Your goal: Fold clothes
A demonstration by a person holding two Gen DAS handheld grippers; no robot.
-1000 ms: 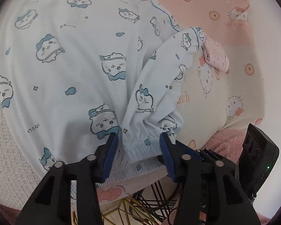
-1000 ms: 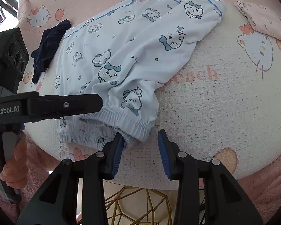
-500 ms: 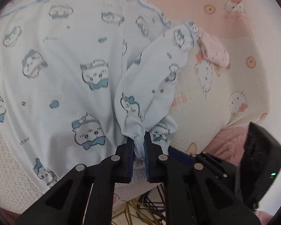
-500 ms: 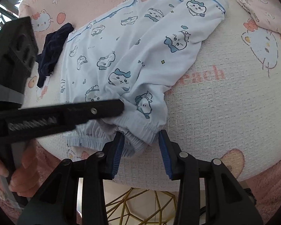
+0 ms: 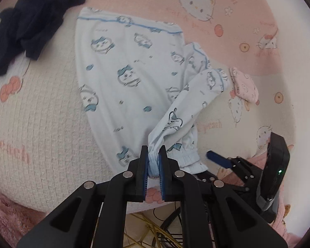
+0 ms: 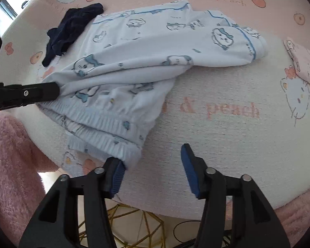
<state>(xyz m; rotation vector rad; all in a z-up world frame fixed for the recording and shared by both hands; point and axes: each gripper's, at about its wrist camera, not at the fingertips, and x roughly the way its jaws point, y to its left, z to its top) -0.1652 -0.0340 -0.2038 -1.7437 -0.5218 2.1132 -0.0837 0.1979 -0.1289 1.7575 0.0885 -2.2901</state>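
While the left tongs [image 5: 154, 166] pinch one elastic cuff of the light-blue cartoon-print pyjama trousers [image 5: 132, 86], lifting that leg off the cream-and-pink printed surface [image 5: 41, 111], the right tongs [image 6: 153, 171] stand wide, left pad touching the other cuff's corner. Trousers lie flat ahead of both tongs. Dark navy garment [image 5: 29, 22] beyond left; pink folded cloth [image 6: 303, 60] right.

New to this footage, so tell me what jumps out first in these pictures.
The pale blue cartoon-print pajama pants spread across the middle of the pink cat-print blanket stand out first. The left gripper is clamped on one bunched elastic cuff at the near edge, while the right gripper hangs open beside the other cuff. A dark navy garment lies crumpled at the far left.
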